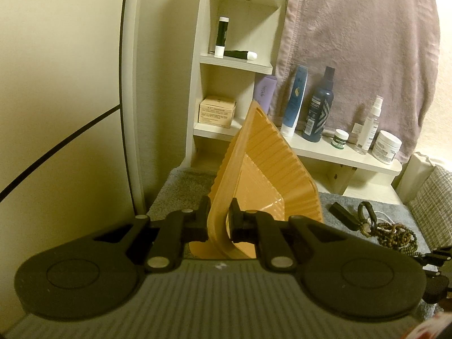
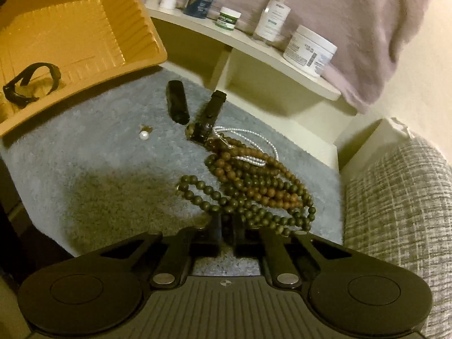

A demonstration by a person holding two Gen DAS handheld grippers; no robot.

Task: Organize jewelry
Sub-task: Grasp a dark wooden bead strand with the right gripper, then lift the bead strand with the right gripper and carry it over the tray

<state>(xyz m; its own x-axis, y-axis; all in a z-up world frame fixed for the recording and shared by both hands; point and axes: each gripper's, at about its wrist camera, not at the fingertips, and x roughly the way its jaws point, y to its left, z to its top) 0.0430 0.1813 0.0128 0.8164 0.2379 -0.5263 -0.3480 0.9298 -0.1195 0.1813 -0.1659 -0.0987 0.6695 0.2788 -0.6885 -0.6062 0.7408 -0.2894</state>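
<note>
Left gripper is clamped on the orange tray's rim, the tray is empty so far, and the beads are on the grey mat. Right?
Not quite: the tray is not empty. The right wrist view shows a black band lying inside it. The left gripper does clamp its rim, and the beads are on the mat.

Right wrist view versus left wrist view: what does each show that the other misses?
Only the right wrist view shows the black band inside the orange bin, the loose pearl, and the right tool shut on the wooden bead strands. Only the left shows the left tool clamping the bin's wall. Both show bin, beads and shelf bottles.
</note>
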